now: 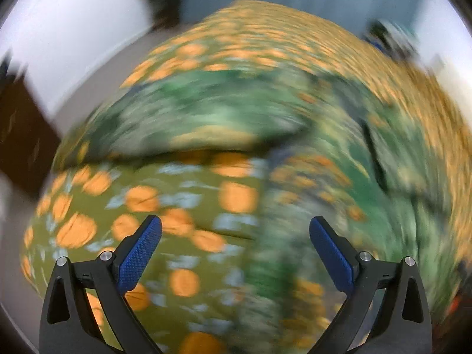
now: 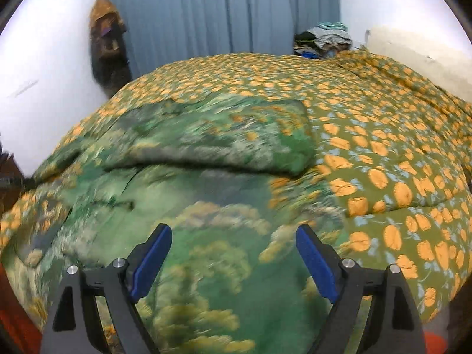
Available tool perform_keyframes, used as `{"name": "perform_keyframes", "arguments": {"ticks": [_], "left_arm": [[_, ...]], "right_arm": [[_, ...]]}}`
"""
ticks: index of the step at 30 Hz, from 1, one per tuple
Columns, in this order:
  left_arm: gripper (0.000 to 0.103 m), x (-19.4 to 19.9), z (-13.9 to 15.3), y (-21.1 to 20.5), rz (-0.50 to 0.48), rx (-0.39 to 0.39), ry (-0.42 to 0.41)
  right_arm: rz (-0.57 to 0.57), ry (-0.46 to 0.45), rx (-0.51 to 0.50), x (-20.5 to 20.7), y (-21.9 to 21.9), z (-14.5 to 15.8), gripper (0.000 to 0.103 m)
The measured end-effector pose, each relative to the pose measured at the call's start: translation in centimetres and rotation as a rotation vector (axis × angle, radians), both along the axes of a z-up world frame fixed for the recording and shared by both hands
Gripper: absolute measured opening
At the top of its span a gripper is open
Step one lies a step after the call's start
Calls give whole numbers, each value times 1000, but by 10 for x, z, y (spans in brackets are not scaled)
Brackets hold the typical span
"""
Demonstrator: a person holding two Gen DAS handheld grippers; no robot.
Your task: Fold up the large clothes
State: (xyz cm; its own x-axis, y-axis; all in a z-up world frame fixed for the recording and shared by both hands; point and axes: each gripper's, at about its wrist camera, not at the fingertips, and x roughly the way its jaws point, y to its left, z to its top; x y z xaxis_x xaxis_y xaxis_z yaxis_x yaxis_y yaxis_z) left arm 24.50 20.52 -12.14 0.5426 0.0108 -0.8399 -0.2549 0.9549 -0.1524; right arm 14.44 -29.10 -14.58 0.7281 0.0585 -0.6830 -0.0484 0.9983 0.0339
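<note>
Left wrist view: heavy blur. We have the left gripper [image 1: 235,230] with fingers spread wide, nothing between them. Below it is mostly the bedspread [image 1: 141,203], olive with orange flowers, filling lower left. The green garment [image 1: 206,109] runs across mid-frame and down the right of centre; a raised fold edge sits just above frame centre. Edges are too smeared to locate a corner here.

Right wrist view: sharper. Right gripper [image 2: 234,237] also wide apart and empty, hovering over the green garment [image 2: 206,215], which fills centre and lower left. A part already folded over lies as a flap [image 2: 224,135] across mid-frame. Bedspread [image 2: 398,153] fills the right half.

We judge: between folds, both tools free. Next move needs a clean pinch on a cloth edge.

Only this view shows the blue curtain [image 2: 224,11] at top centre and the clothes pile [image 2: 324,39] upper right.
</note>
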Motion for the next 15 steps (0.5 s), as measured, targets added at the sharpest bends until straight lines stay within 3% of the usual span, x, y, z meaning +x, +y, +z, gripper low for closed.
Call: {"name": "perform_keyframes", "arguments": {"ticks": [4, 7, 13, 15], "left_arm": [[100, 3, -22, 98, 272, -250, -25], [100, 6, -42, 148, 437, -362, -38], [96, 26, -67, 186, 596, -446, -44], [77, 37, -69, 191, 617, -440, -59]], "right_arm": [[54, -19, -43, -3, 20, -3, 88], [89, -21, -70, -3, 30, -6, 88], [107, 33, -82, 4, 37, -22, 88], [103, 55, -76, 6, 36, -27, 88]]}}
